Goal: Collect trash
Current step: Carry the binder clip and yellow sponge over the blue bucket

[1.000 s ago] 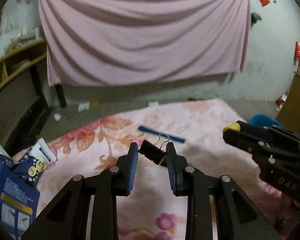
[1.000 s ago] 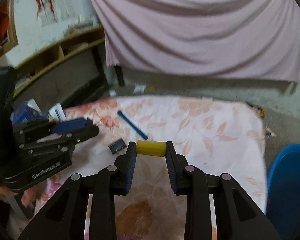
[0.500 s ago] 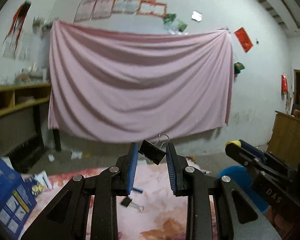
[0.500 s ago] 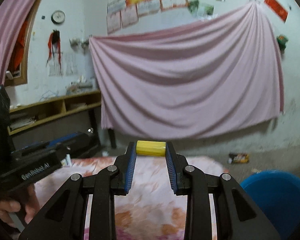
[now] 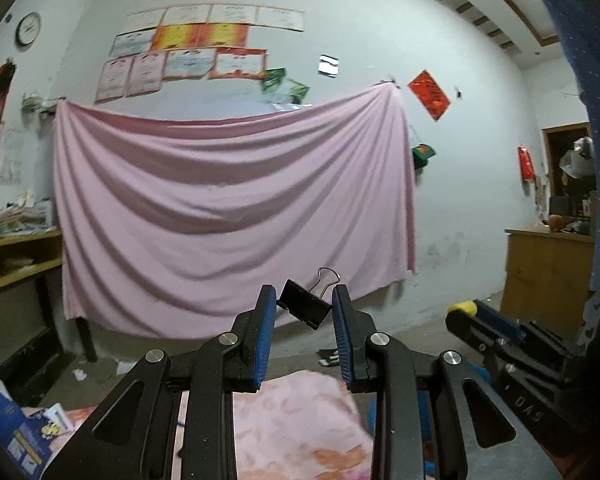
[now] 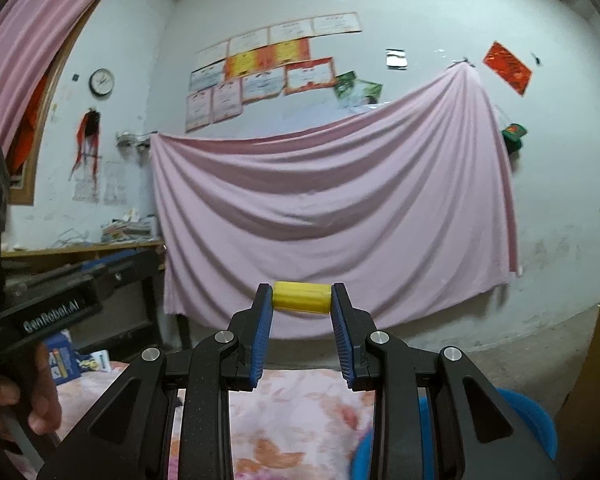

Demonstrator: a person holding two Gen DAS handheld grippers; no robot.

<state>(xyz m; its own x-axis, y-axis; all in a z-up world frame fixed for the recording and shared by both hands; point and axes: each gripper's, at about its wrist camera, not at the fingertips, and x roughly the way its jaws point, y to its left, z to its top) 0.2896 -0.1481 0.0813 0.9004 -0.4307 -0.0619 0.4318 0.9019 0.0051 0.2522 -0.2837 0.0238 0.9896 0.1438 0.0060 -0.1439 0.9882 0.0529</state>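
Shelving of yellow wood (image 5: 16, 264) sits at the far left of your left view, with stacked papers on top, and a blue printed carton (image 5: 8, 428) lies in the lower left corner at the edge of the pink floral bedspread (image 5: 300, 420). Behind it all a large pink draped sheet (image 5: 228, 216) hangs across the white wall, with a round wall clock (image 5: 28, 29) and a cluster of framed certificates (image 5: 188, 52) above it.

Your left tongs (image 5: 304, 312) point level at that sheet and are clenched on a black metal binder clip (image 5: 303, 309), tilted, its wire handle sticking up towards the right pad. To the right of them your right tongs (image 5: 466, 310) come in from the side, a yellow end showing at the tip. A wooden cabinet (image 5: 544, 276) stands beyond by the right wall.

In your right view, your left hand (image 6: 12, 408) wraps the handle of the other tool at the left edge. The right tongs grip a short yellow ribbed plastic cylinder (image 6: 301, 297) crosswise, one end against each blue pad, raised above the bedspread. A blue round plastic bin (image 6: 528, 420) sits low on the right, partly hidden behind the tool.
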